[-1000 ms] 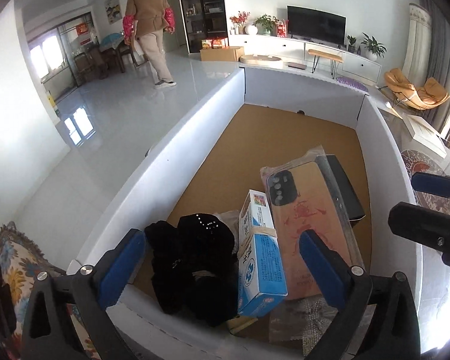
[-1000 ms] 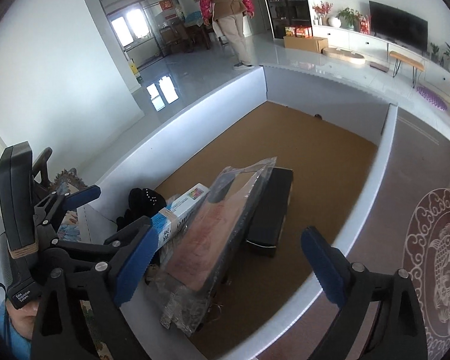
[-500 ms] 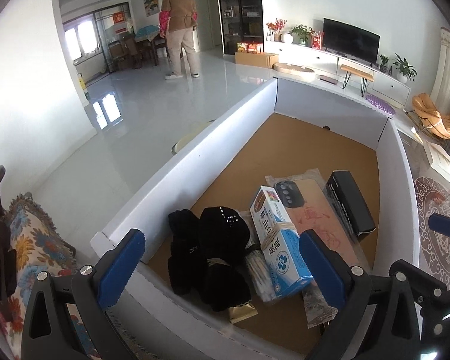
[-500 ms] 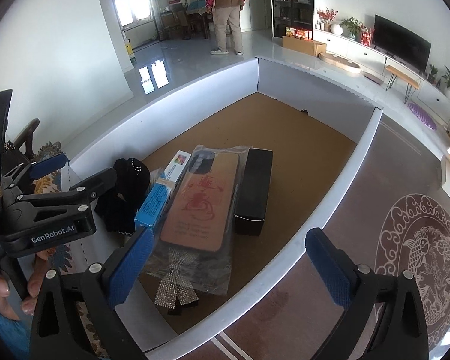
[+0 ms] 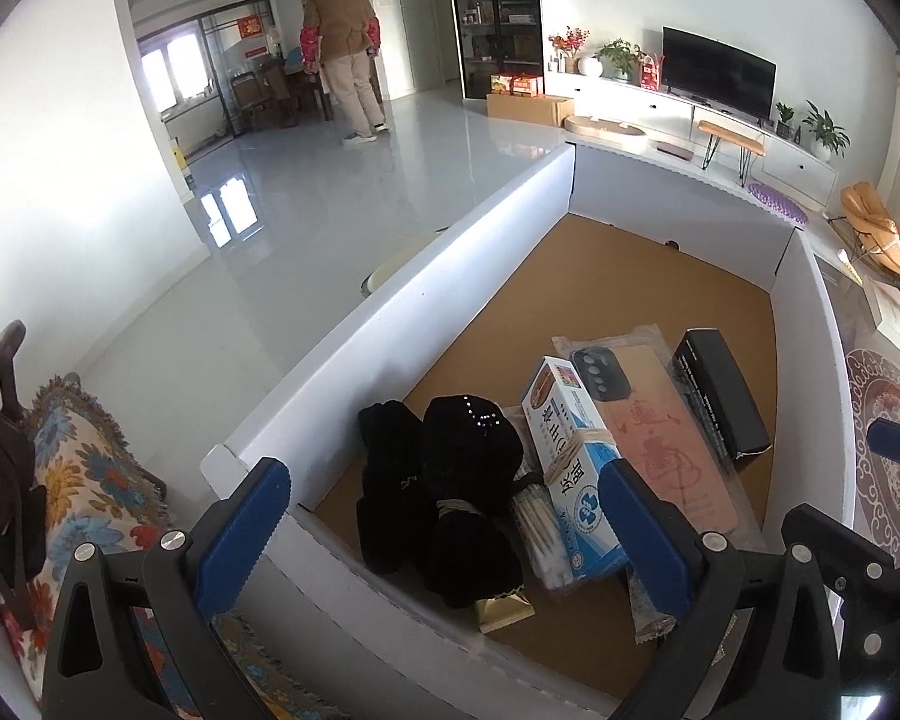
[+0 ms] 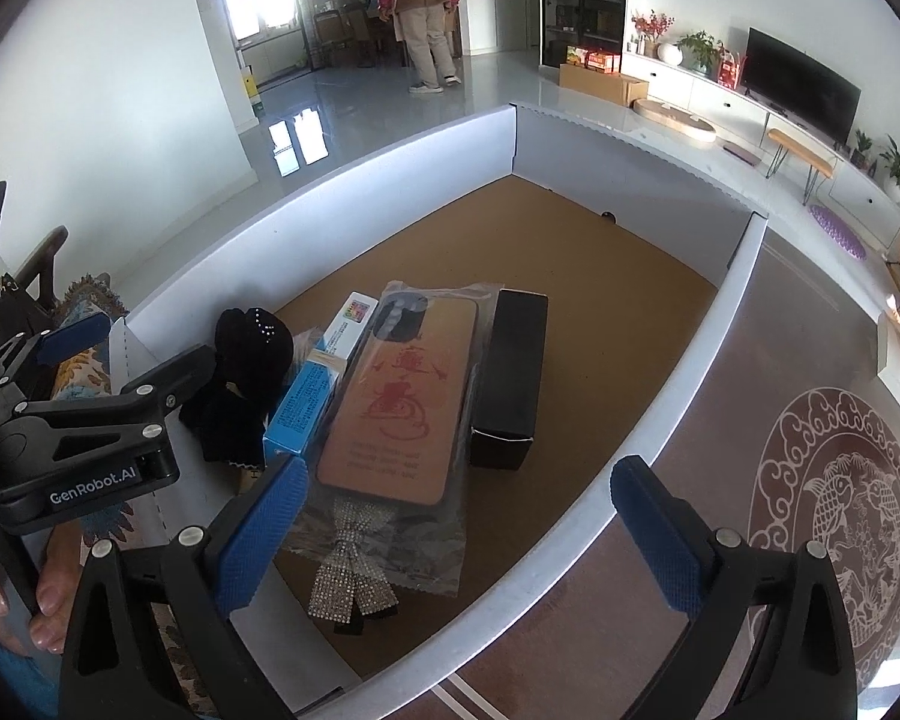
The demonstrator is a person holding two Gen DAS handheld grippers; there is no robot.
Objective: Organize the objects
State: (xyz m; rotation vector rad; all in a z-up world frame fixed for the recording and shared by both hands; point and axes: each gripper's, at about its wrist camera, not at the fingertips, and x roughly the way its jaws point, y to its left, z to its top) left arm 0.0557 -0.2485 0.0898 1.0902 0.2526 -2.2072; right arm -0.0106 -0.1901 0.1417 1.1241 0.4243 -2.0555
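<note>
Over the box's near edge, your tongs:
Left gripper: jaws spread wide, holding nothing, above the near-left corner.
Right gripper: jaws also apart and empty, above the near wall.
Box: white walls, brown floor, far half bare.
Black cloth bundle: near-left corner.
Blue carton: just beside the bundle, on its right.
Phone case: bagged, lying flat between carton and black box.
Rhinestone bow: at the bag's near end.
</note>
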